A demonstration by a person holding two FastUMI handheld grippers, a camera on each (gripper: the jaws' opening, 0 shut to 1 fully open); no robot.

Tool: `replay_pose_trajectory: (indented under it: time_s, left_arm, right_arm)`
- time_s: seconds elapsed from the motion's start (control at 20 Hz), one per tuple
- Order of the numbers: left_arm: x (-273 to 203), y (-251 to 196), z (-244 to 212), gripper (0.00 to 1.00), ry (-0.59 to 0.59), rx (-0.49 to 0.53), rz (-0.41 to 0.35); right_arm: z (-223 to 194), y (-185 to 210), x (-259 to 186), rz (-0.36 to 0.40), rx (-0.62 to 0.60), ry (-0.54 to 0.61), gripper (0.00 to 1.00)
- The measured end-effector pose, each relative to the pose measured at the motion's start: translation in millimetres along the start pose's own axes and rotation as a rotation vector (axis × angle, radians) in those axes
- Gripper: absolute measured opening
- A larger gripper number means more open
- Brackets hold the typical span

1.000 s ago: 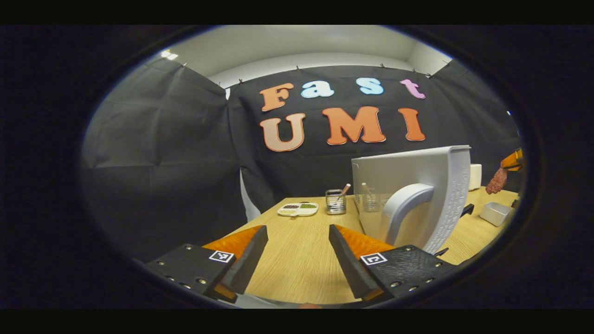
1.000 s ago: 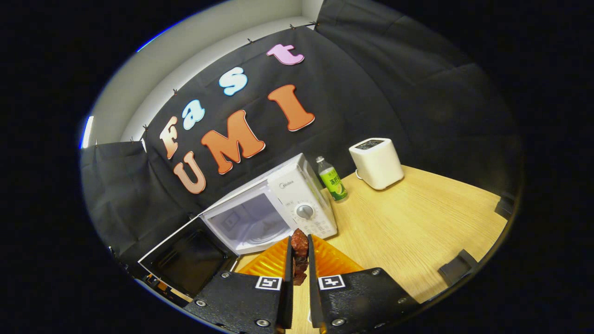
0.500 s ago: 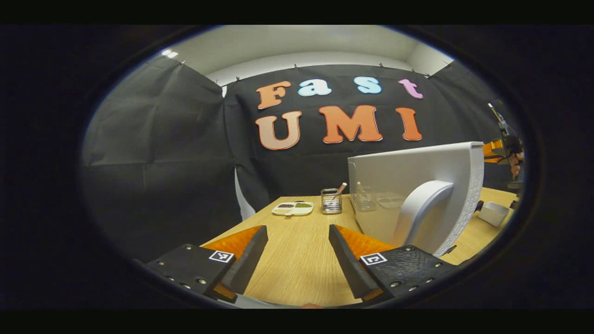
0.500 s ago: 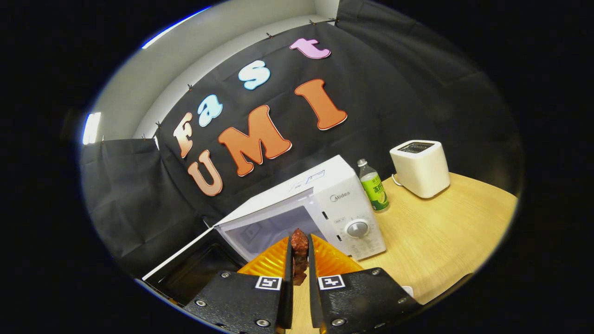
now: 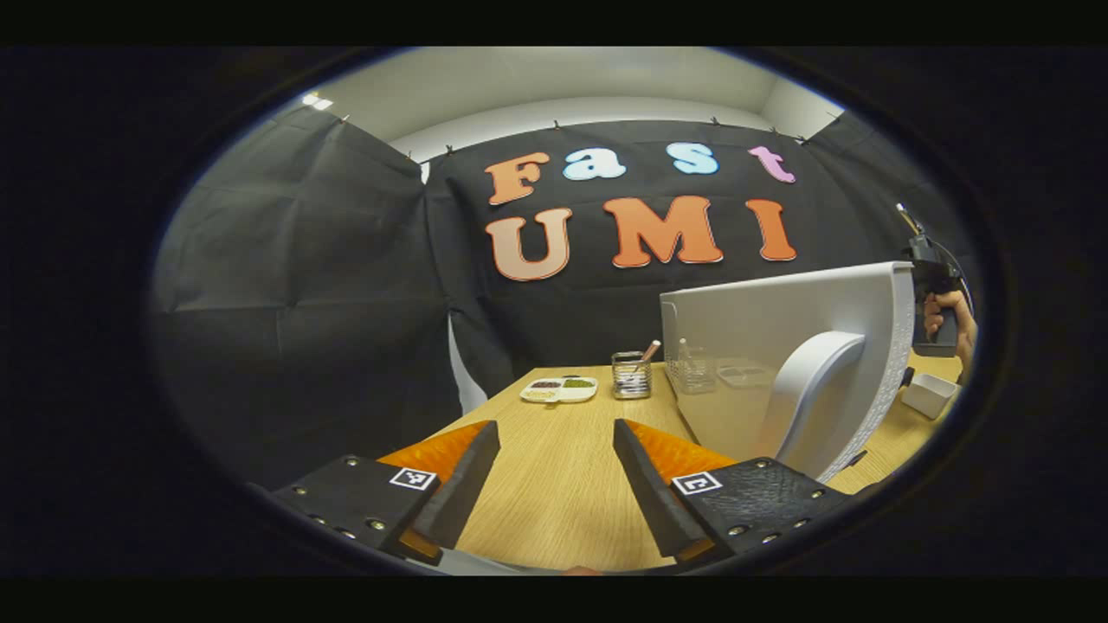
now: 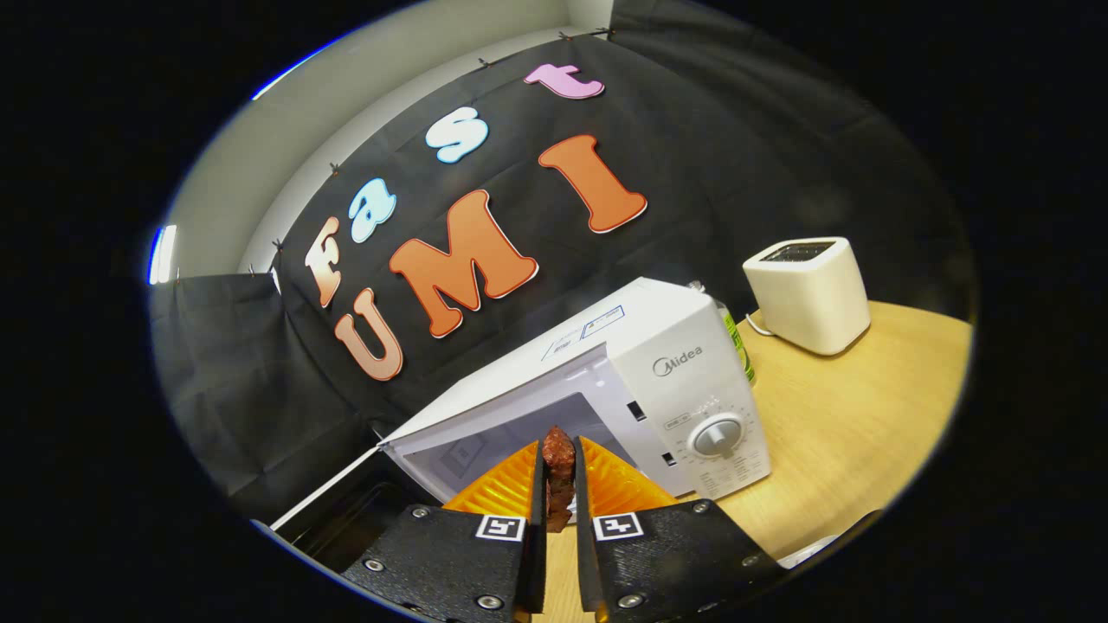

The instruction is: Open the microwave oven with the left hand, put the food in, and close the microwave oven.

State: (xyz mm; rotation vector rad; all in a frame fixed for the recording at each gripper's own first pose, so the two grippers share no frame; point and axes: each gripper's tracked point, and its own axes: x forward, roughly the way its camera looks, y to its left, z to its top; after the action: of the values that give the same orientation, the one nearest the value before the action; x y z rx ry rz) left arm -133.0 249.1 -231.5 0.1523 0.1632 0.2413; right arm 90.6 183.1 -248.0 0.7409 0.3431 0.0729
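Note:
The white microwave stands on the wooden table with its door swung open to the left. My right gripper is shut on a reddish-brown piece of food and hovers just in front of the open cavity. In the left gripper view the open door with its curved handle stands on the right, close to my left gripper, which is open and holds nothing. Beyond the door's edge a hand holds the other gripper.
A white toaster and a green bottle stand right of the microwave. In the left gripper view a divided white dish, a jar with utensils and a small white box sit on the table.
My right gripper has carried the food closer to the microwave's opening. The left gripper has stayed open beside the door, shifting only slightly.

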Motion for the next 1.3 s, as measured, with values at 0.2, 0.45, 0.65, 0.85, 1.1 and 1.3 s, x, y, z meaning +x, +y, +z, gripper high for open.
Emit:
replay_pose_trajectory:
  time_s: [0.2,0.45,0.65,0.85,1.1,1.3]
  left_arm:
    - [-4.3,12.6,-4.5,0.82,0.007,-0.016,0.031]
    - [-9.4,19.7,-8.9,0.83,0.018,-0.023,0.046]
    - [-13.4,24.5,-11.4,0.83,0.024,-0.02,0.059]
    - [-16.5,29.3,-14.4,0.83,0.032,-0.023,0.07]
    - [-22.9,32.5,-19.6,0.83,0.047,-0.032,0.08]
    - [-23.0,36.6,-17.6,0.83,0.045,-0.031,0.092]
  right_arm:
    - [-24.9,3.1,39.5,-0.02,0.057,0.008,0.15]
    - [-42.9,-1.7,87.5,-0.081,0.114,-0.034,0.14]
    - [-55.8,-5.4,117.0,-0.106,0.154,-0.073,0.14]
    - [-67.2,-8.8,142.6,-0.143,0.137,-0.094,0.14]
    - [-83.2,-7.4,165.1,-0.149,0.145,-0.103,0.15]
    - [-86.0,-17.4,175.9,-0.197,0.087,-0.119,0.15]
